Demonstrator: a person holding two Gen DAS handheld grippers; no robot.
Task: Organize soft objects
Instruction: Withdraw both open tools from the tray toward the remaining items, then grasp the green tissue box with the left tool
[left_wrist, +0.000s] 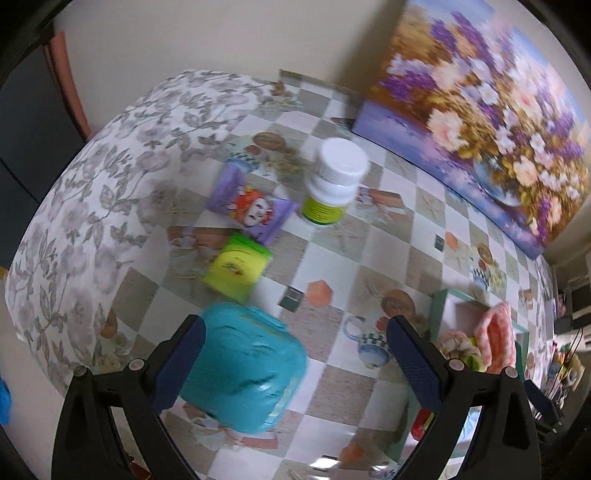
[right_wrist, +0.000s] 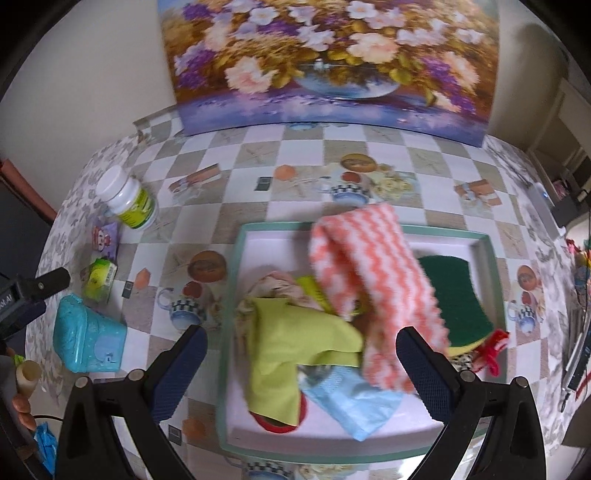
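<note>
In the left wrist view my left gripper (left_wrist: 295, 365) is open, and a teal soft wipes pack (left_wrist: 243, 369) lies on the table against its left finger (left_wrist: 181, 365). Beyond it lie a yellow-green box (left_wrist: 236, 267) and a purple packet (left_wrist: 251, 206). My right gripper (right_wrist: 301, 365) stands open above a teal-rimmed tray (right_wrist: 236, 280). The tray holds a pink-and-white zigzag cloth (right_wrist: 369, 280), a lime cloth (right_wrist: 288, 350), a light blue cloth (right_wrist: 354, 406) and a green sponge (right_wrist: 454, 291). The pink cloth lies close to the right finger (right_wrist: 424, 369), with nothing clamped on it.
A white bottle with a green label (left_wrist: 332, 181) stands behind the purple packet. A large flower painting (right_wrist: 332, 62) leans on the wall at the table's back. The checkered tablecloth (right_wrist: 424, 162) drops off at the left edge. Cluttered shelves and cables sit at far right.
</note>
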